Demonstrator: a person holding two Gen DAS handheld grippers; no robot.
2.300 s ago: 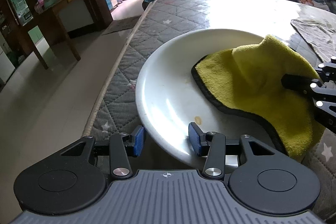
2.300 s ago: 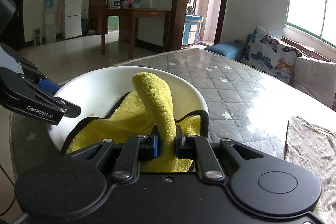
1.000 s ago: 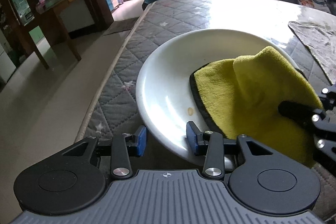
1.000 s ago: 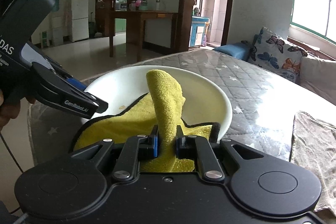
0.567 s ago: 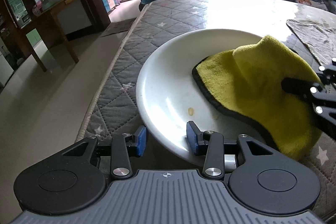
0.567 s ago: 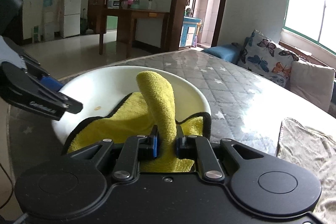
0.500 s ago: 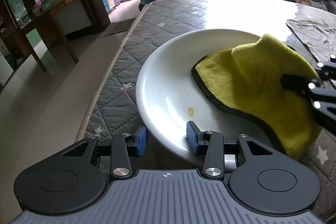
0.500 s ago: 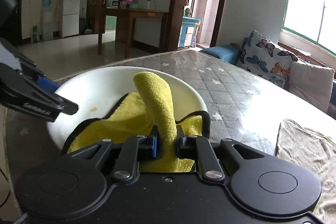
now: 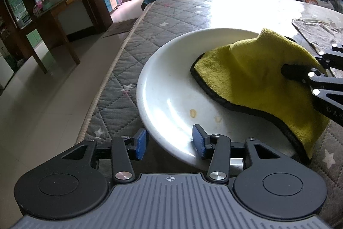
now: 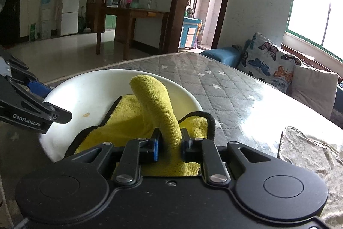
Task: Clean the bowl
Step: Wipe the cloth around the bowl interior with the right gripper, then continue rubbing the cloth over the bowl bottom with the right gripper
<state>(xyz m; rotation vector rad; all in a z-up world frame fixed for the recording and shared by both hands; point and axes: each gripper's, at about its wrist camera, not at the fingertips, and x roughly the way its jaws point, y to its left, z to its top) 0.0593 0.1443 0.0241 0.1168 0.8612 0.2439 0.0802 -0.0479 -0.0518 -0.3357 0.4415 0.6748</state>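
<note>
Wiping the white bowl (image 9: 171, 83)

My right gripper (image 10: 169, 144) is clenching the yellow cloth (image 9: 257, 76) inside it; my left gripper (image 9: 169, 141) is straddling the near rim, jaws spread.

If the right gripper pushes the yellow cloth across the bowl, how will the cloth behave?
Likely floppy: the cloth folds into a hump above the right gripper and drapes over the bowl rim. Its plush pile should probably drag rather than slide, bunching ahead of a push. It looks light, so it may skim the spots without firm pressure.
</note>
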